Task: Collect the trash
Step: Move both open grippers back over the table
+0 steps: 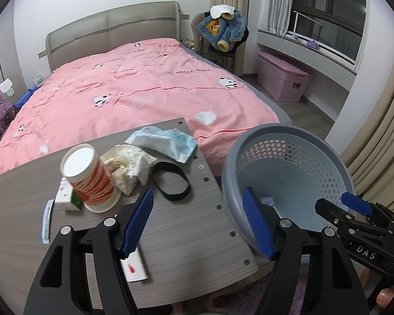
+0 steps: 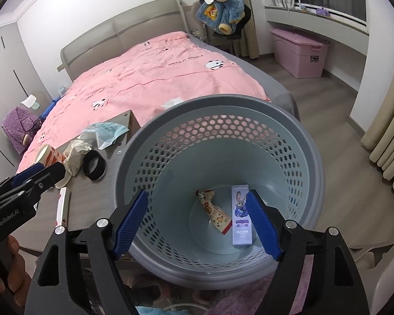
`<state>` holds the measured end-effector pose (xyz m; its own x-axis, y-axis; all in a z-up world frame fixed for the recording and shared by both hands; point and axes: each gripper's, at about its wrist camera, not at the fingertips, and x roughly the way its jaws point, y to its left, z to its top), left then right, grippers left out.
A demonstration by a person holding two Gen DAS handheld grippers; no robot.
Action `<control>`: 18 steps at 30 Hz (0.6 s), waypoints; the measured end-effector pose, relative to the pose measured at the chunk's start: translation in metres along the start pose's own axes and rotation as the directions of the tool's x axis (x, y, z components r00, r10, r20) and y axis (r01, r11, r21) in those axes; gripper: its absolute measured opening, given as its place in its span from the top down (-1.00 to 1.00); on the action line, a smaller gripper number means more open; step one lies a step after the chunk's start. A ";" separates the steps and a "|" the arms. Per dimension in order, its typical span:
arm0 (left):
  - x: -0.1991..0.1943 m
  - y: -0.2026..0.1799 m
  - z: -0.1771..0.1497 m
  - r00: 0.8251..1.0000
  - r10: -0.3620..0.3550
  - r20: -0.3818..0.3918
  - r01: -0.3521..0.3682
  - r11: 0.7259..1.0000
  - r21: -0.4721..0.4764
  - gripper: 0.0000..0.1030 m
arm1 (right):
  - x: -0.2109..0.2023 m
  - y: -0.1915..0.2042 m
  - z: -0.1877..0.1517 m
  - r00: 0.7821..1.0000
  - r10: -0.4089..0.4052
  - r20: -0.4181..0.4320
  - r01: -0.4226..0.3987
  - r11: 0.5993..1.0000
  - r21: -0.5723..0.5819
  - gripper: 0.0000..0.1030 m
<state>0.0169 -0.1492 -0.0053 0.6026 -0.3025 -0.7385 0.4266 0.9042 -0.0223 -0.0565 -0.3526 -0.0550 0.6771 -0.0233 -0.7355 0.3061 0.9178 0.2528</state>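
The left gripper (image 1: 199, 225) stood over the near edge of the grey wood-grain counter (image 1: 186, 225); its blue fingers (image 1: 138, 223) were apart with nothing between them; a small white slip with a red mark (image 1: 135, 267) lay on the counter under the left-hand finger. The right gripper (image 2: 197, 224) hung above the mouth of the grey perforated wastebasket (image 2: 296, 141), which stood just beside the counter's right edge; its fingers (image 2: 130, 223) were likewise apart and empty. Two pieces of trash lay on the basket's floor: a crumpled snack wrapper (image 2: 215, 211) and a purple cartoon-printed carton (image 2: 240, 215), side by side. Uncollected items were on the counter: an upright orange-striped paper cup (image 1: 89, 173); a small white and green box (image 1: 65, 197) touching its base; a thin blue-and-white sachet (image 1: 46, 220) near the left; crumpled white tissue (image 1: 128, 168) against the cup; a black band (image 1: 172, 183) lying flat beside the tissue; a torn blue and white wrapper (image 1: 165, 140) at the far edge. A bed with a pink quilt (image 1: 144, 84) lay beyond the counter.
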 end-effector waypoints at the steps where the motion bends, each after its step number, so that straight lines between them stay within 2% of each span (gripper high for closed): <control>1: -0.002 0.004 -0.001 1.000 0.004 0.003 -0.004 1.000 -0.007 -0.31 | -0.001 0.004 0.000 1.000 0.003 0.002 -0.002 1.000 -0.006 -0.47; 9: -0.017 0.035 -0.013 1.000 0.017 0.023 -0.016 0.998 -0.060 -0.31 | -0.006 0.036 -0.005 1.000 0.015 0.016 -0.014 0.998 -0.054 -0.50; 18: -0.042 0.070 -0.030 0.995 0.071 0.064 -0.064 0.994 -0.093 -0.36 | -0.008 0.076 -0.012 0.999 0.043 0.016 -0.041 0.992 -0.119 -0.54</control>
<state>0.0016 -0.0639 0.0040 0.6734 -0.2568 -0.6933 0.3226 0.9458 -0.0370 -0.0471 -0.2782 -0.0372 0.7001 0.0102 -0.7140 0.1960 0.9587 0.2059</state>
